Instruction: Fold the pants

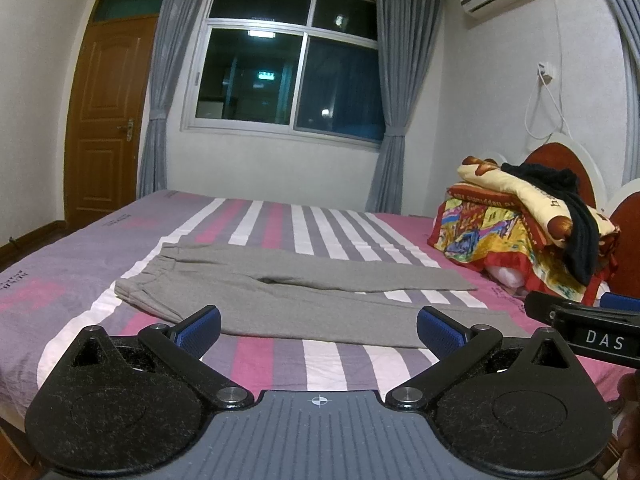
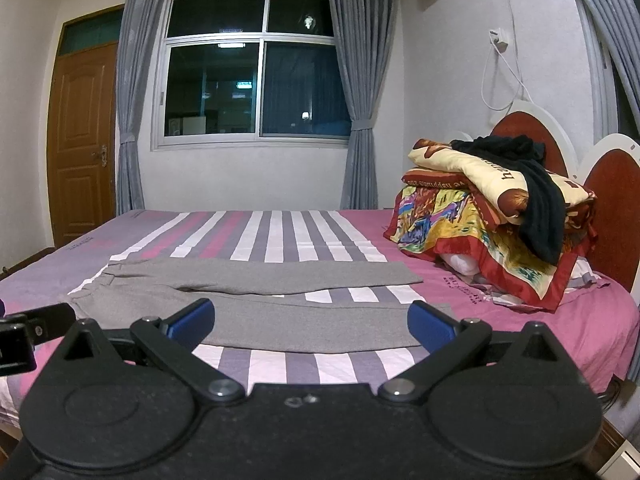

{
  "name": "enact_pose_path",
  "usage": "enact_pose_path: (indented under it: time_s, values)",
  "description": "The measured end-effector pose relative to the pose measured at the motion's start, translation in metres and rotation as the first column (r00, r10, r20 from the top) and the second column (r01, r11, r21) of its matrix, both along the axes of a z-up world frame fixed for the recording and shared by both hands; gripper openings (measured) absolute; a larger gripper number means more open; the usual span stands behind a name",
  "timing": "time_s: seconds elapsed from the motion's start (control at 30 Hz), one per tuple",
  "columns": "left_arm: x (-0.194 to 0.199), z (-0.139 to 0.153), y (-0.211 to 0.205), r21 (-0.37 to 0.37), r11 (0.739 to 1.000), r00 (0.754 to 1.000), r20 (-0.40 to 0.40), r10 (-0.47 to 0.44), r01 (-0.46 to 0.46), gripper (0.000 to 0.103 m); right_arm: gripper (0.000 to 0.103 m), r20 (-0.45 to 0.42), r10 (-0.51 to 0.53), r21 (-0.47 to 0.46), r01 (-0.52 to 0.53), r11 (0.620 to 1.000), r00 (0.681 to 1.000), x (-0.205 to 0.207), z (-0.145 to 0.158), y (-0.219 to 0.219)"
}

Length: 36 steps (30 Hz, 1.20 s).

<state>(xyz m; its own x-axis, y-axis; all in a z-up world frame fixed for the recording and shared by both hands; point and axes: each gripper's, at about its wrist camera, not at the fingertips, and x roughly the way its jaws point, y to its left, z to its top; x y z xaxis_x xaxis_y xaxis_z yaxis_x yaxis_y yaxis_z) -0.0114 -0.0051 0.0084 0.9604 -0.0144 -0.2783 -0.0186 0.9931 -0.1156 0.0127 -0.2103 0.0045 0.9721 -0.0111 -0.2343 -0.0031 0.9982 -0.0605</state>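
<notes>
Grey pants (image 1: 288, 292) lie flat on the striped bed (image 1: 280, 364), waistband to the left, both legs stretched to the right and slightly apart. My left gripper (image 1: 319, 326) is open, held above the bed's near side in front of the near leg, with nothing between its blue pads. In the right wrist view the same pants (image 2: 256, 300) lie ahead, and my right gripper (image 2: 311, 322) is open over the near leg's right half, holding nothing. The right gripper's body (image 1: 588, 330) shows at the right edge of the left wrist view.
A pile of colourful folded quilts (image 2: 492, 224) with a black garment (image 2: 536, 196) draped on top sits at the bed's right end against red headboards (image 2: 608, 208). A window with grey curtains (image 2: 252, 68) and a wooden door (image 2: 80, 136) are behind the bed.
</notes>
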Motion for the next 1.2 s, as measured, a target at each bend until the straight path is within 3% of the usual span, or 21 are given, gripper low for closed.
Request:
enact_pose_path:
  time_s: [0.3,0.53,0.7,0.93,1.03,1.1,1.13,1.17,1.2]
  values:
    - [0.004,0.002,0.001,-0.015,1.000,1.000,-0.011,0.001,-0.001,0.103,0.103,0.009,0.057,-0.005,-0.057,0.998,0.998,0.009,0.003,0.003]
    - [0.045,0.000,0.027,-0.049,0.997,0.998,-0.021,0.052,-0.053,0.103,0.103,0.019,0.163,-0.024,-0.162,0.986,0.986,0.047,0.008,0.009]
    - [0.086,-0.003,0.054,-0.121,0.992,0.998,-0.049,0.038,-0.044,0.103,0.103,-0.008,0.214,-0.050,-0.214,0.976,0.977,0.082,0.006,0.015]
    - [0.150,-0.006,0.091,-0.012,0.996,0.995,-0.065,0.082,-0.083,0.103,0.103,-0.043,0.309,-0.017,-0.310,0.951,0.950,0.137,0.010,0.011]
    - [0.189,-0.011,0.119,0.000,0.998,0.991,-0.118,0.064,-0.065,0.103,0.102,-0.048,0.328,-0.021,-0.329,0.944,0.944,0.171,0.014,0.011]
    - [0.221,-0.018,0.141,0.023,0.999,0.989,-0.146,0.031,-0.028,0.103,0.097,-0.056,0.351,-0.020,-0.353,0.935,0.935,0.199,0.014,0.012]
    - [0.240,-0.021,0.151,0.054,0.998,0.984,-0.168,0.052,-0.043,0.103,0.088,-0.064,0.362,-0.022,-0.364,0.931,0.930,0.215,0.013,0.013]
    - [0.256,-0.024,0.161,0.082,0.995,0.982,-0.179,0.065,-0.051,0.097,0.081,-0.072,0.369,-0.026,-0.371,0.928,0.927,0.231,0.012,0.015]
    - [0.275,-0.028,0.172,0.108,0.992,0.979,-0.187,0.082,-0.063,0.075,0.079,-0.085,0.382,-0.026,-0.385,0.923,0.920,0.252,0.010,0.018]
